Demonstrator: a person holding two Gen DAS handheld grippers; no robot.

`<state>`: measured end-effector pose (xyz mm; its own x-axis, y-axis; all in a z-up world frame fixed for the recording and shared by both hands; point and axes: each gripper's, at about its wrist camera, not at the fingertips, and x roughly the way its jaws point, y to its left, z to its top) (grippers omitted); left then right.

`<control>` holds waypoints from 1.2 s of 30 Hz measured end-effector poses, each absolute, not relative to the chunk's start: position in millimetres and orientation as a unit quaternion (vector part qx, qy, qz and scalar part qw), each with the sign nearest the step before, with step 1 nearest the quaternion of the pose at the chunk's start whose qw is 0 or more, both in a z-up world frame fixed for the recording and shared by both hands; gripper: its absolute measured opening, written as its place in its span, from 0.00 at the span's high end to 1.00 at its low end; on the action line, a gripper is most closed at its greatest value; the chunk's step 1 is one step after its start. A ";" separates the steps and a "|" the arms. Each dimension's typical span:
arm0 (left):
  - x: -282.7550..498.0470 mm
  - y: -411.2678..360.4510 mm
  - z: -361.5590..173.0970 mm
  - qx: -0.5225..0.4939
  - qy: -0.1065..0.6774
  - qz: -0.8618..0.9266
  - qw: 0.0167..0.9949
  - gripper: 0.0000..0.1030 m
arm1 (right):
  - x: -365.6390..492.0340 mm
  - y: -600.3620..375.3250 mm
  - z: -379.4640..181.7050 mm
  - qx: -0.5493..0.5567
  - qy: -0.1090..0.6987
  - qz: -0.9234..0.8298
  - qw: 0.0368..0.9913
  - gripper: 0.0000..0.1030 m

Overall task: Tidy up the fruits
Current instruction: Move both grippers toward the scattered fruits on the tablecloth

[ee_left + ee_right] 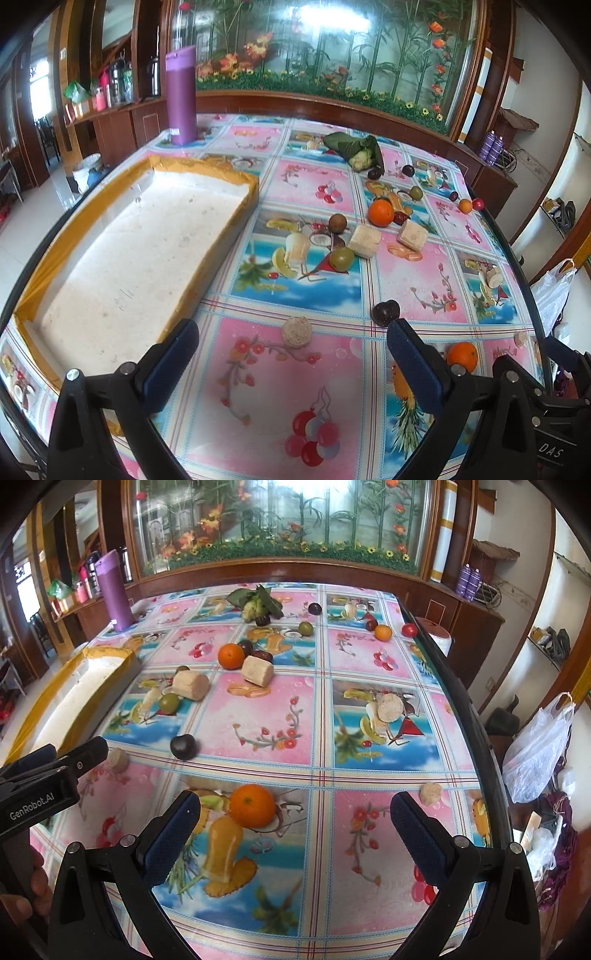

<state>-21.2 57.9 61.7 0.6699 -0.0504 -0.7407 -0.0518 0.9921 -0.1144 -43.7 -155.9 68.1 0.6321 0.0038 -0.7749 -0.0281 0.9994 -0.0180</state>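
Observation:
A shallow white foam tray [236, 176] with yellow taped rims lies at the table's left and holds nothing. Fruit lies scattered over the patterned cloth: a near orange [252, 805], a far orange [381, 212], a dark plum [183, 746], a green fruit [341, 258] and several small ones further back. My left gripper [291, 350] is open over the cloth, with a round beige piece [296, 332] just ahead. My right gripper [295, 823] is open too, and the near orange sits just inside its left finger [173, 830].
Beige cork-like blocks [365, 240] lie among the fruit. A leafy cauliflower [360, 150] and a tall purple bottle [181, 96] stand at the back. The table's right edge [476, 716] drops off beside a white plastic bag [535, 746]. The left gripper's body [48, 786] shows in the right wrist view.

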 end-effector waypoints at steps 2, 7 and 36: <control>-24.2 56.6 65.5 -0.054 0.398 0.002 0.916 0.00 | -46.4 -156.2 69.0 -0.005 0.428 0.012 0.904 0.00; -32.5 56.9 74.2 -0.040 0.376 0.002 0.926 0.00 | -54.3 -156.2 74.3 0.005 0.415 0.008 0.910 0.00; -42.3 57.7 81.2 -0.033 0.353 -0.016 0.935 0.00 | -65.6 -144.9 78.2 -0.010 0.409 -0.006 0.912 0.00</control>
<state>-42.3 57.7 81.2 0.7509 -0.0543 -0.6582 0.0071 0.9972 -0.0742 -65.6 -144.9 78.2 0.6654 -0.0192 -0.7462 0.0028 0.9997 -0.0232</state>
